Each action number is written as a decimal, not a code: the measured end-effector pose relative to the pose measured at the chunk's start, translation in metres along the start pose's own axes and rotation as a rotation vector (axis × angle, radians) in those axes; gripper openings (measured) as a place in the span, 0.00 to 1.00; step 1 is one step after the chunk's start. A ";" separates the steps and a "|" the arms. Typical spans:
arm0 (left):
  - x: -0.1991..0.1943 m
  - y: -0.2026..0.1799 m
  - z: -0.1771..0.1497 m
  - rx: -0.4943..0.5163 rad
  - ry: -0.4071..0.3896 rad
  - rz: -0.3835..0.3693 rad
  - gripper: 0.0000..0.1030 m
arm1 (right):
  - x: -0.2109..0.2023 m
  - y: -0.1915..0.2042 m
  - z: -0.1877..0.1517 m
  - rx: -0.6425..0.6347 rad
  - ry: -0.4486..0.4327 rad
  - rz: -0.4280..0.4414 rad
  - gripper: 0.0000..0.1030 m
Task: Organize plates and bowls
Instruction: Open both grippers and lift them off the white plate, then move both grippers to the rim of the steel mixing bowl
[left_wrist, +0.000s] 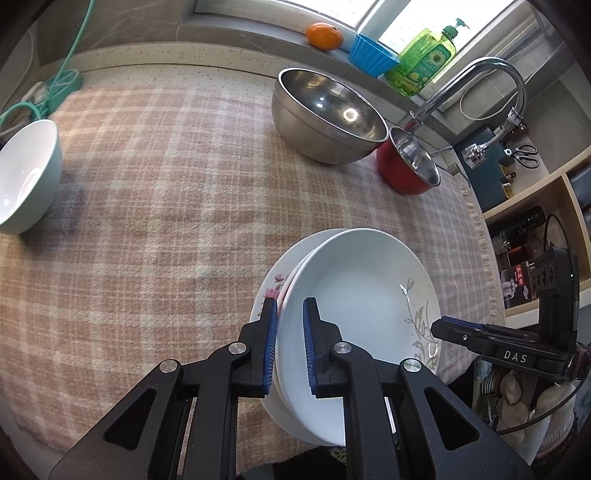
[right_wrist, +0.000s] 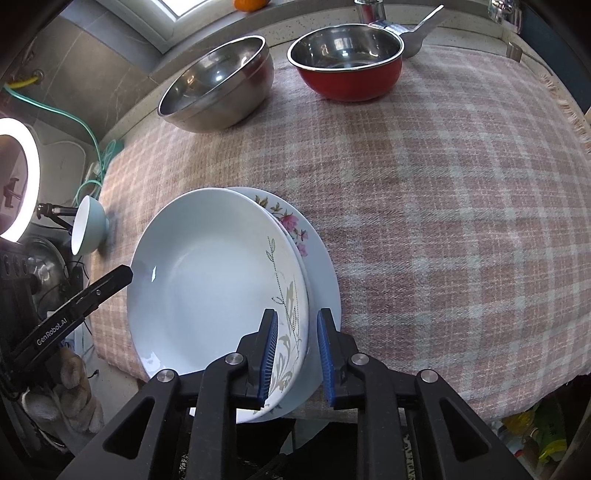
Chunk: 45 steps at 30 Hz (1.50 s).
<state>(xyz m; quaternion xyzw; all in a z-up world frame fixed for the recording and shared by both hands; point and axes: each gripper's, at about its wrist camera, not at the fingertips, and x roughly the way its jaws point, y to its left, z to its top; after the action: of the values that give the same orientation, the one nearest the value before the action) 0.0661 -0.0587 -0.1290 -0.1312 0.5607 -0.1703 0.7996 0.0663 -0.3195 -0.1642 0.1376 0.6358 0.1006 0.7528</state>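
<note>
Left gripper (left_wrist: 290, 314) pinching near rim of white deep plate with grey leaf motif (left_wrist: 354, 291). Right gripper (right_wrist: 297, 325) astride opposite rim, pads spread slightly, not pressing. Stacked beneath: white pink-flowered plate (right_wrist: 291, 221), both at near edge of pink plaid-clothed surface (right_wrist: 424, 206). Beyond: large steel mixing bowl (left_wrist: 328, 114), red steel-lined pot (right_wrist: 347, 62), pale green ceramic bowl (left_wrist: 26, 177) apart at left.

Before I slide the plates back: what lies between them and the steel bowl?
Only bare checked cloth between the plates and steel bowl; both wrist views show it.
</note>
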 end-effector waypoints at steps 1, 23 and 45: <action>-0.001 0.000 0.001 -0.003 -0.002 -0.003 0.11 | -0.001 0.000 0.000 0.000 -0.004 -0.002 0.19; -0.022 0.006 0.021 -0.062 -0.067 -0.024 0.12 | -0.049 0.012 0.026 -0.038 -0.168 0.038 0.30; -0.034 -0.002 0.075 -0.176 -0.188 -0.001 0.13 | -0.079 0.055 0.153 -0.336 -0.281 0.113 0.34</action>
<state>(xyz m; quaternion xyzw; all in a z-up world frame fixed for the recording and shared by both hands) 0.1254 -0.0448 -0.0739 -0.2166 0.4958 -0.1078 0.8340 0.2050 -0.3060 -0.0485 0.0583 0.4904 0.2271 0.8394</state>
